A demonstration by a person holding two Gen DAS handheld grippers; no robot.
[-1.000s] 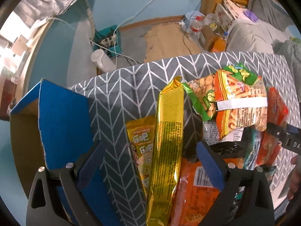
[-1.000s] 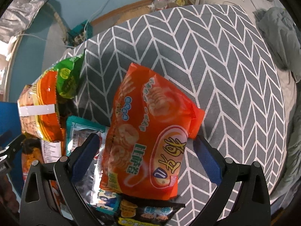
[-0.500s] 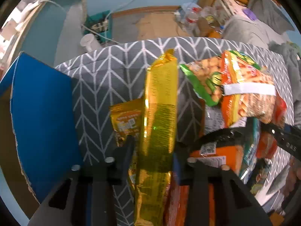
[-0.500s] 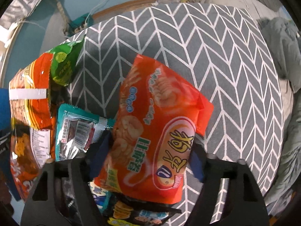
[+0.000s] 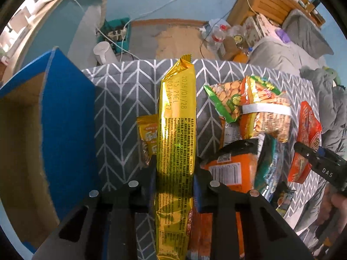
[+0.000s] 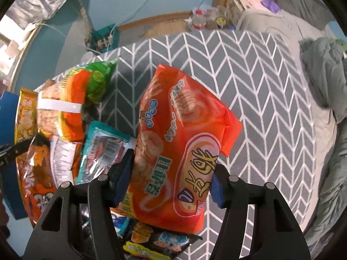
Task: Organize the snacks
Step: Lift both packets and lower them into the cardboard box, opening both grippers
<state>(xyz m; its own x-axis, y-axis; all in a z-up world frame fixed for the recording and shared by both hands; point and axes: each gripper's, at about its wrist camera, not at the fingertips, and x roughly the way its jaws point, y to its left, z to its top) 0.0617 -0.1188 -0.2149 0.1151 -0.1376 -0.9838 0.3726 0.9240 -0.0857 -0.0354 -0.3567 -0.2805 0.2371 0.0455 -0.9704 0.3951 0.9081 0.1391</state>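
Both claws closed since, one gold packet [image 5: 176, 130], one orange bag [image 6: 180, 151]

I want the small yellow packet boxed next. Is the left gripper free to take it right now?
Probably not yet. The left gripper has its jaws shut on the long gold packet, which also lies over the small yellow packet's edge. The gold one would have to go into the blue box first.

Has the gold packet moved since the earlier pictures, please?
Yes. The gold packet, pinched by the left gripper, now reaches past the cloth's far edge.
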